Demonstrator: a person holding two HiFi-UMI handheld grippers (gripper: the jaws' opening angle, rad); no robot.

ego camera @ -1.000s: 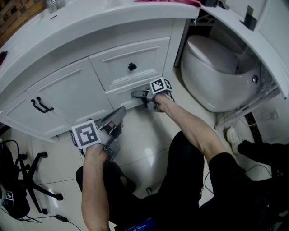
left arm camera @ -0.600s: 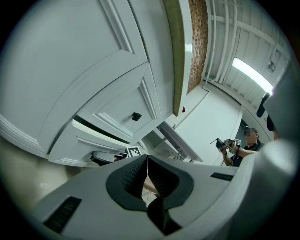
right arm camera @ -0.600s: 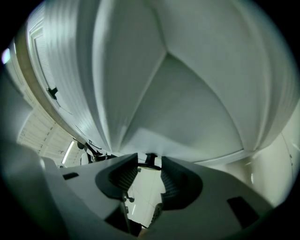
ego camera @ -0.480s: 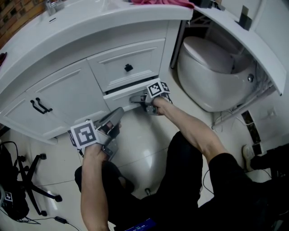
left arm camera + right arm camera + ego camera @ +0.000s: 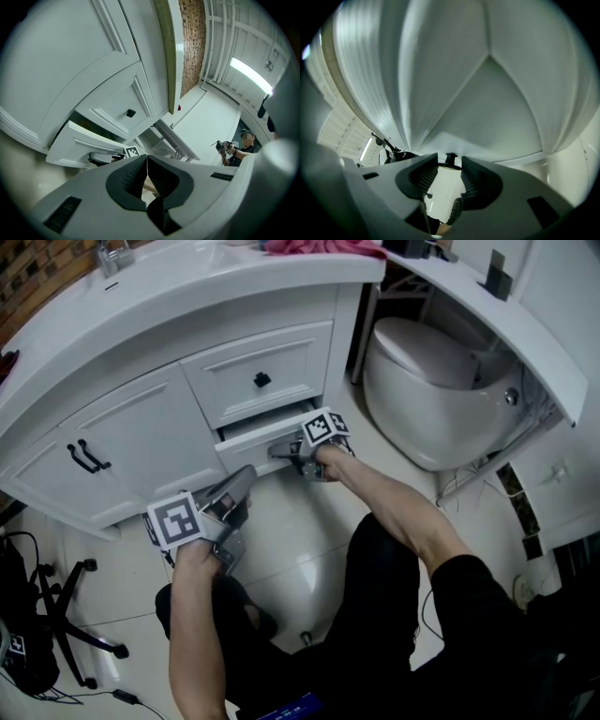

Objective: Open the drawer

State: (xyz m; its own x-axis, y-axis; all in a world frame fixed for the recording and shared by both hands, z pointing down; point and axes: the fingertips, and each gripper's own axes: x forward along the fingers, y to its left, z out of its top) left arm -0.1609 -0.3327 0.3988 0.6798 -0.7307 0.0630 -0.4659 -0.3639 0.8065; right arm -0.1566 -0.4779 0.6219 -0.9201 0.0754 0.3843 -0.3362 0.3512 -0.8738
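The white vanity has an upper drawer with a black knob. Below it the lower drawer stands pulled out a little, with a dark gap above its front. My right gripper is at that drawer's front. In the right gripper view its jaws are shut on the drawer's small black knob. My left gripper hangs lower left of the drawer, away from the cabinet, shut and empty. The left gripper view shows the lower drawer slid out.
A white toilet stands right of the vanity. Cabinet doors with black handles are on the left. An office chair base and a dark bag sit on the tiled floor at lower left. A pink cloth lies on the counter.
The lower drawer has slid out from the cabinet with my right gripper on its knob, and a dark gap has opened above it. The left gripper has stayed put.
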